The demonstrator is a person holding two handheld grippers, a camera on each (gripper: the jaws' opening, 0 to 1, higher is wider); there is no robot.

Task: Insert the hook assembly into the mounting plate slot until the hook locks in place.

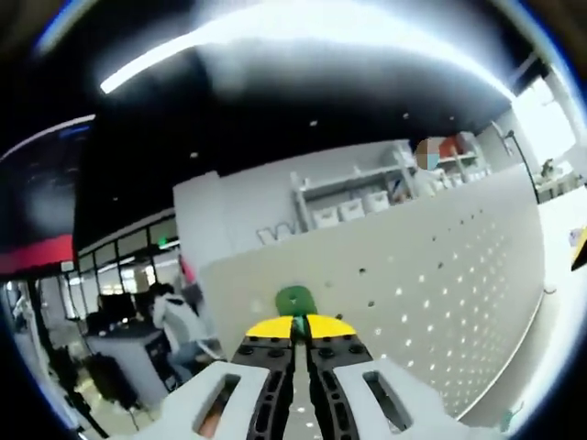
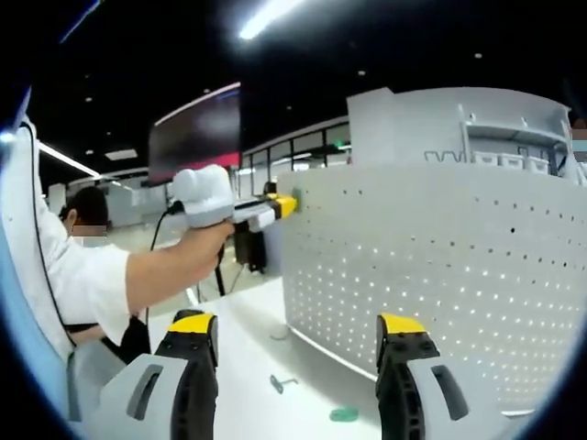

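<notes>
Left gripper view: the left gripper point(image 1: 295, 328) rises from the bottom centre, yellow-tipped jaws pressed nearly together on a green hook point(image 1: 295, 300) that sticks out just past the tips, up against the edge of a white pegboard point(image 1: 440, 293) filling the right half of the frame. Shelves with white bins point(image 1: 353, 206) sit behind the board, upper centre. A seated person point(image 1: 179, 325) is at lower left. Right gripper view: the right gripper point(image 2: 298, 339) sits at the bottom, jaws spread wide apart with nothing between them, over a white table point(image 2: 248, 367). The pegboard stands upright across the right half. A small dark hook point(image 2: 280, 382) and a green disc point(image 2: 345, 414) lie on the table, bottom centre. The left gripper, held on an outstretched arm point(image 2: 170, 270), reaches to the board's upper left edge.
</notes>
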